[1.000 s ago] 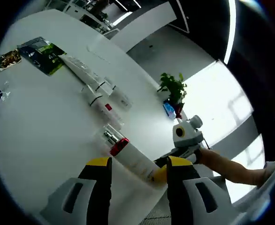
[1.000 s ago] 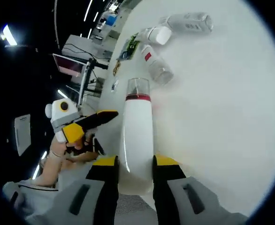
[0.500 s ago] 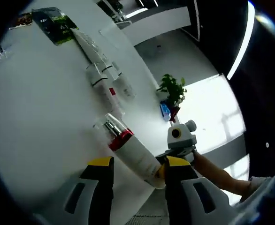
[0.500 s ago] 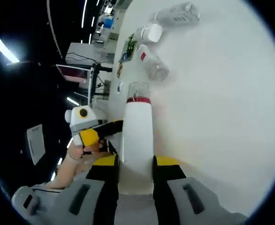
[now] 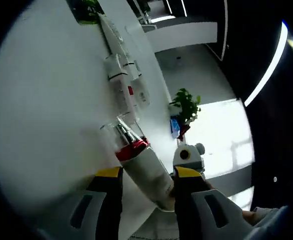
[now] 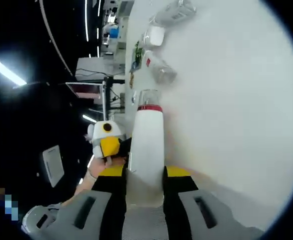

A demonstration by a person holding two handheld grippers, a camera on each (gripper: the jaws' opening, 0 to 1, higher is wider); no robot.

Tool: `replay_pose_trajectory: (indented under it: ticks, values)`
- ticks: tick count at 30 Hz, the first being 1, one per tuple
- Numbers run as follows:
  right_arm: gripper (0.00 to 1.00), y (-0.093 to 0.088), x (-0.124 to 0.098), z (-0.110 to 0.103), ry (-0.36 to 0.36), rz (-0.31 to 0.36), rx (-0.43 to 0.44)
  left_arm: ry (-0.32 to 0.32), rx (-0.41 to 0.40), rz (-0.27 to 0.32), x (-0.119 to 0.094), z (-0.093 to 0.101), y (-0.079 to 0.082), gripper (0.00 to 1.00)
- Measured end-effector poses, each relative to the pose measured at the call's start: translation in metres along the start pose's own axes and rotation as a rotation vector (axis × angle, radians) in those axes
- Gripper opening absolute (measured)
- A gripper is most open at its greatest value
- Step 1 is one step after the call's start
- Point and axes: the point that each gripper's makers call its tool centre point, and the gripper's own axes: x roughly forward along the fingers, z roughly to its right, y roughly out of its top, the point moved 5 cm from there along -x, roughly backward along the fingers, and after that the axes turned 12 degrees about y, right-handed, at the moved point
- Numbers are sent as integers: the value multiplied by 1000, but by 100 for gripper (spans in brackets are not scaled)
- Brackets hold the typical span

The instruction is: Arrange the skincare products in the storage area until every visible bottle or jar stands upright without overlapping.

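A white bottle (image 6: 146, 145) with a red band and a clear cap is held by its lower body in my right gripper (image 6: 144, 172), which is shut on it, cap pointing away over the white table (image 6: 226, 100). In the left gripper view the same bottle (image 5: 144, 167) runs slantwise between the jaws of my left gripper (image 5: 146, 175), which stands open, the bottle's base close to the right jaw. My right gripper (image 5: 186, 155) shows just beyond the bottle. The left gripper (image 6: 106, 142) sits close at the bottle's left side, a hand behind it.
Several tubes and bottles lie flat farther out on the table: a black-banded tube (image 5: 117, 75), a red-labelled bottle (image 6: 161, 70), a white-capped one (image 6: 155, 36). A green packet (image 5: 86, 7) lies beyond. A potted plant (image 5: 185, 102) stands past the table edge.
Both views have tilted further, so the table fills more of each. The left gripper has drawn closer to the bottle's side. The right gripper has kept its hold.
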Motion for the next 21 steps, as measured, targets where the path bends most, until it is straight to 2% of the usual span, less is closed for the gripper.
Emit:
replay_pose_trajectory:
  ticks: [5, 6, 8, 13, 15, 17, 19, 21]
  values:
    - [27, -4, 3, -4, 49, 12, 15, -14, -54, 26, 3, -2, 5, 31]
    - [27, -4, 3, -6, 54, 12, 10, -24, -91, 39, 4, -1, 6, 31]
    - [27, -6, 4, -10, 72, 8, 3, -49, -113, 48, 4, 0, 8, 29]
    - [27, -8, 5, -18, 115, 6, -10, -107, -113, 57, 2, 5, 15, 26]
    - [27, -7, 4, -23, 159, 21, 3, -130, -130, 71, 0, 7, 20, 25]
    - [27, -8, 1, -26, 160, 16, -16, -150, -133, 76, -1, 9, 23, 24]
    - [27, -9, 1, -27, 133, -23, -60, -156, -128, 70, 0, 11, 22, 24]
    - [27, -9, 2, -29, 138, -23, -46, -160, -135, 58, 0, 11, 22, 24]
